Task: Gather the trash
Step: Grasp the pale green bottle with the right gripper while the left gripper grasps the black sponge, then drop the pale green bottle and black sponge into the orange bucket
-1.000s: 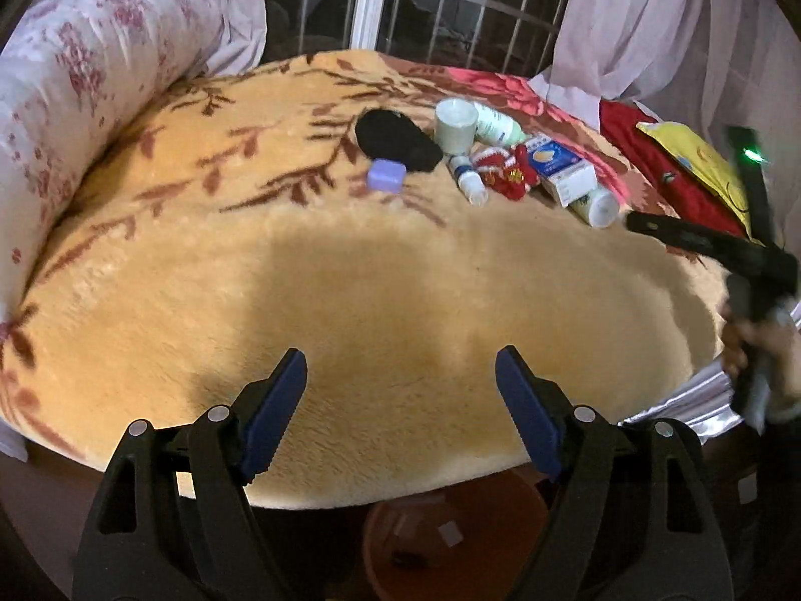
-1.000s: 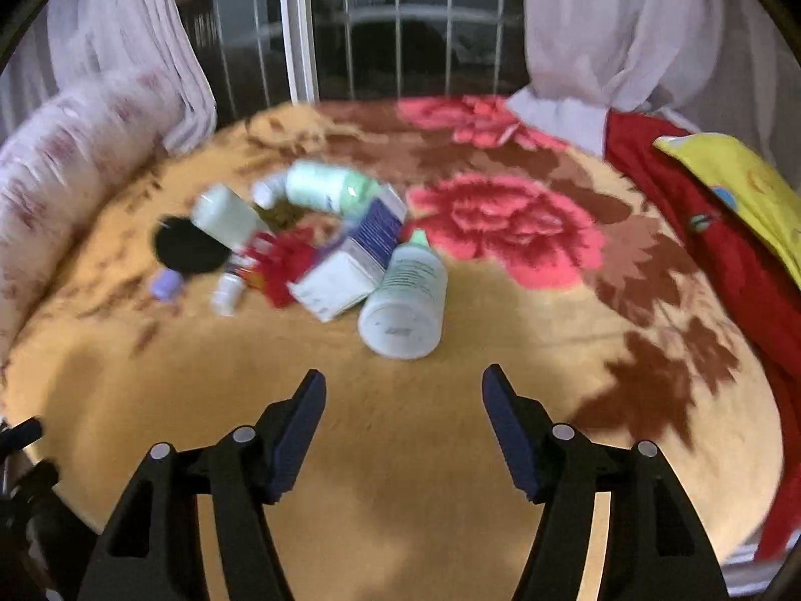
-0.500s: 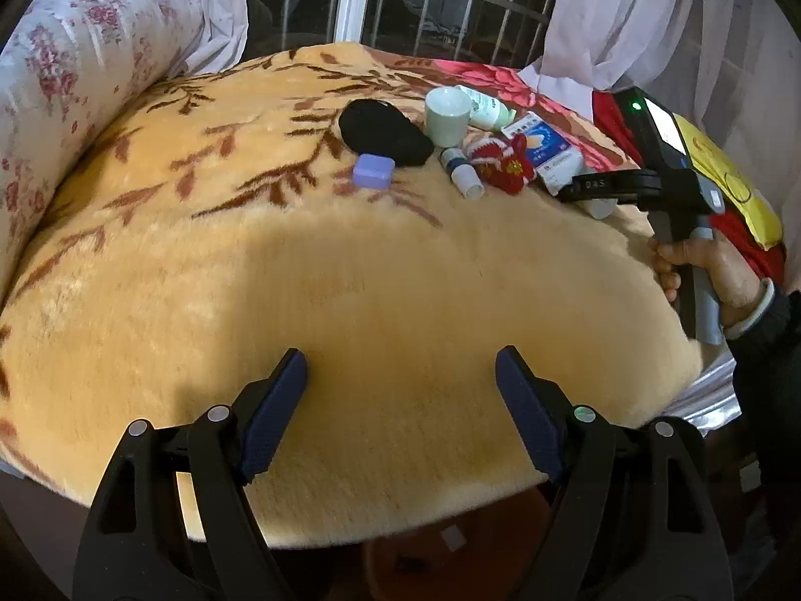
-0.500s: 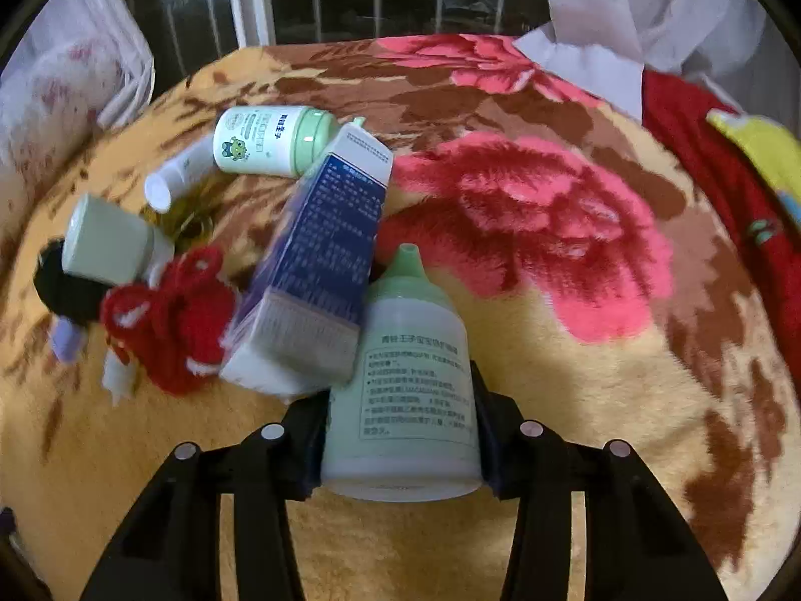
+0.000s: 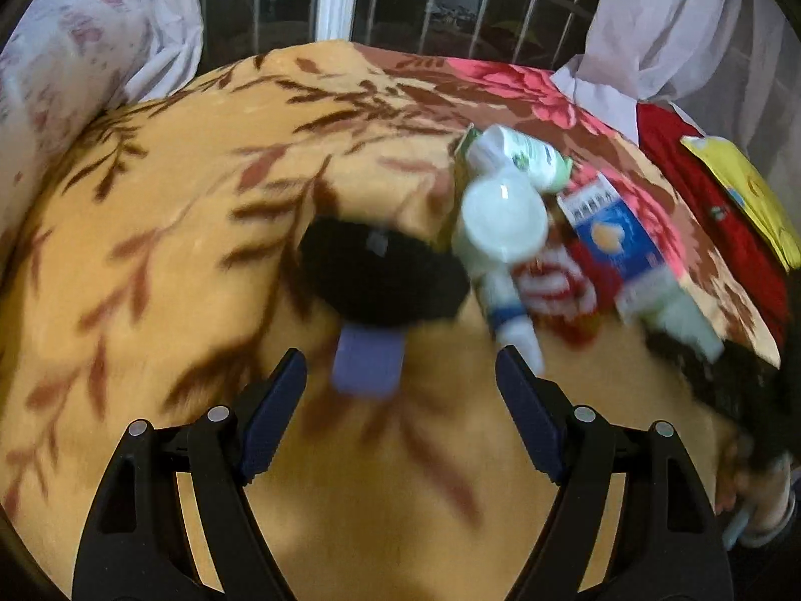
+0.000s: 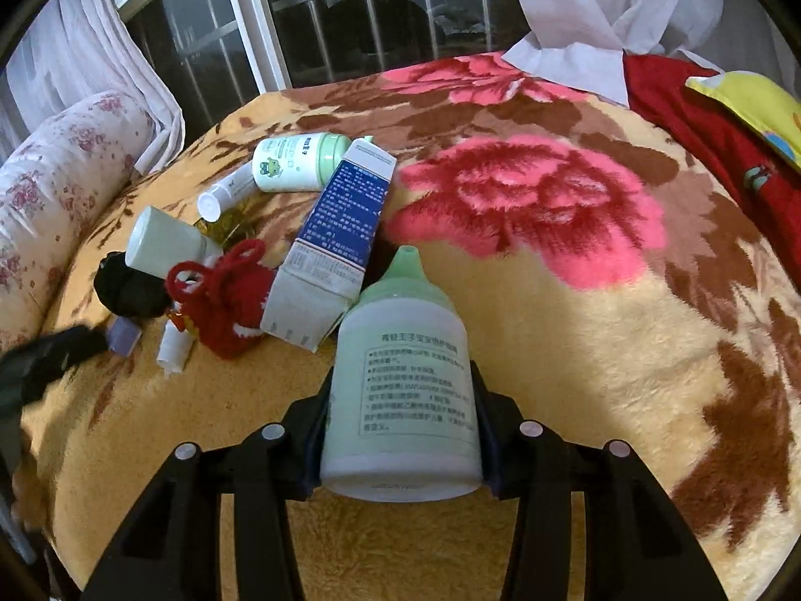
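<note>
The right tongs [image 6: 400, 430] pinch the pale green bottle [image 6: 400, 390] at the near edge of the litter on the bed's blanket [image 6: 575, 325]. The left tongs [image 5: 400, 390], spread and empty, face the small purple box [image 5: 368, 363]. Next, probably: lift the bottle clear and carry it off.

On the blanket [image 6: 575, 330], the carton [image 6: 333, 245] lies between the knitted toy [image 6: 225, 300] and the bottle [image 6: 400, 390].
</note>
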`<act>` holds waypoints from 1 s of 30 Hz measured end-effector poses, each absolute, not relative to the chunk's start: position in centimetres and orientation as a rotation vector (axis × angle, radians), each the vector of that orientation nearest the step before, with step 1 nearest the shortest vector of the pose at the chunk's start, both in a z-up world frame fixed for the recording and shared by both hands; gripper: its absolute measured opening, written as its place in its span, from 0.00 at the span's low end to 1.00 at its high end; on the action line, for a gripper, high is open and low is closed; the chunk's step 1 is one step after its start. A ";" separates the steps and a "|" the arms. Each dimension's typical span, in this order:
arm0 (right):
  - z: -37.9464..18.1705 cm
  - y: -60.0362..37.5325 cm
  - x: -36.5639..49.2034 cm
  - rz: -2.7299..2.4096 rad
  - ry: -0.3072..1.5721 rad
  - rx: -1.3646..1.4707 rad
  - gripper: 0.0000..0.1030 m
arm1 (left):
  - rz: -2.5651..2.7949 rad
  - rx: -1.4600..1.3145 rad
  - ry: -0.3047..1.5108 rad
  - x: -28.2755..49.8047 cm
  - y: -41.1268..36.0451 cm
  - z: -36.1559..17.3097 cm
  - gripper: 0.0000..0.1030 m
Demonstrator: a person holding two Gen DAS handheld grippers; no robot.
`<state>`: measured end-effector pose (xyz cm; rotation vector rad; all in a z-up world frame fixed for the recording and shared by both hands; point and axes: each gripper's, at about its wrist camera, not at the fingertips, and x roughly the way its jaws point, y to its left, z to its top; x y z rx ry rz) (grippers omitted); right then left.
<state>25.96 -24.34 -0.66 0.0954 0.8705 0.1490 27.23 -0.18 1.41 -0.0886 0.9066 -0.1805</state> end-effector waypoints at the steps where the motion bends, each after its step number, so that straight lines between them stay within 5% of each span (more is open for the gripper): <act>1: -0.7 -24.3 25.9 0.152 0.867 0.095 0.45 | -0.176 -0.070 0.911 28.0 -0.5 1.3 0.74; 6: -0.8 -24.6 26.0 0.174 0.864 0.122 0.45 | -0.143 0.072 0.905 31.4 -1.9 0.7 0.80; 11: -0.9 -24.7 26.2 0.177 0.867 0.127 0.45 | -0.152 0.093 0.867 32.7 -1.7 0.4 0.59; 18: -0.9 -24.7 26.2 0.178 0.867 0.129 0.45 | -0.151 0.005 0.813 31.4 -0.2 1.6 0.52; 30: 0.4 -24.4 25.2 0.169 0.805 0.102 0.45 | -0.217 -0.115 0.630 18.4 3.2 8.0 0.53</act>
